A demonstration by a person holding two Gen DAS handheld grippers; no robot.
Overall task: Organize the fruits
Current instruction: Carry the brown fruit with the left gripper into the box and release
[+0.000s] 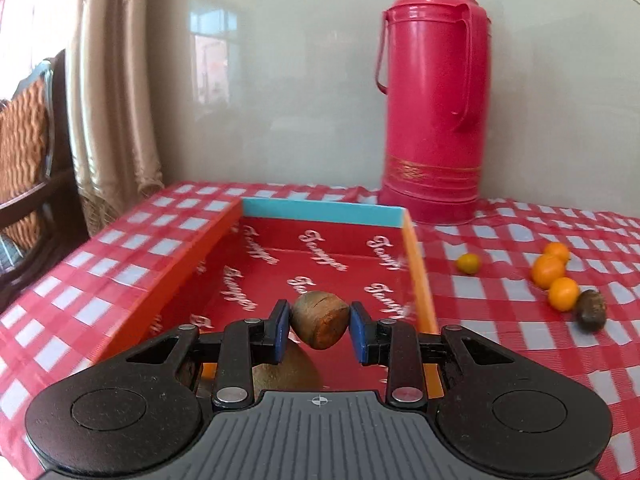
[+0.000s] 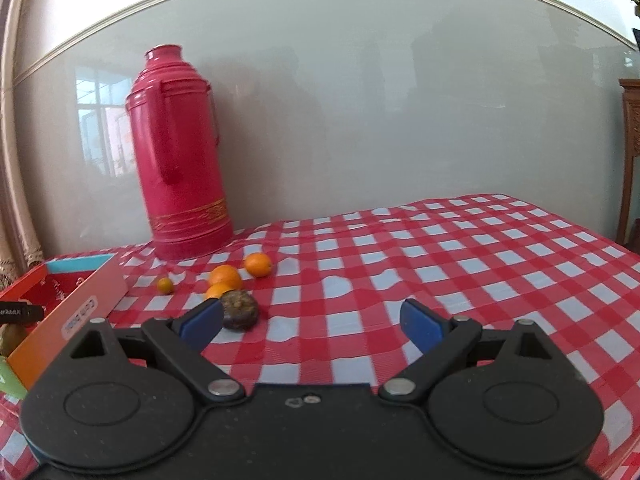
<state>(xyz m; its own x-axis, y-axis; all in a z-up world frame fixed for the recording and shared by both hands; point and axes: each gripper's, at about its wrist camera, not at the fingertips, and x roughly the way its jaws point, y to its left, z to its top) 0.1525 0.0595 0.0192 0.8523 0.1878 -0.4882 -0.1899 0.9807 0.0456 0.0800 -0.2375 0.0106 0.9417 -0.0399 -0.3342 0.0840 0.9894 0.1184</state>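
In the left wrist view my left gripper (image 1: 319,326) is shut on a brown fruit (image 1: 319,325) and holds it over the red box (image 1: 176,268). Another brown-green fruit (image 1: 286,372) lies in the box under the fingers. On the cloth to the right lie several small oranges (image 1: 547,271) and a dark brown fruit (image 1: 591,309). In the right wrist view my right gripper (image 2: 312,320) is open and empty above the cloth. The dark fruit (image 2: 239,310) lies just beyond its left fingertip (image 2: 202,320), with the oranges (image 2: 226,276) behind it and the box (image 2: 94,300) at the left.
A tall red thermos (image 1: 434,96) stands against the wall behind the box; it also shows in the right wrist view (image 2: 180,160). The table wears a red-and-white checked cloth (image 2: 440,264). A curtain and a wooden chair (image 1: 32,160) are at the far left.
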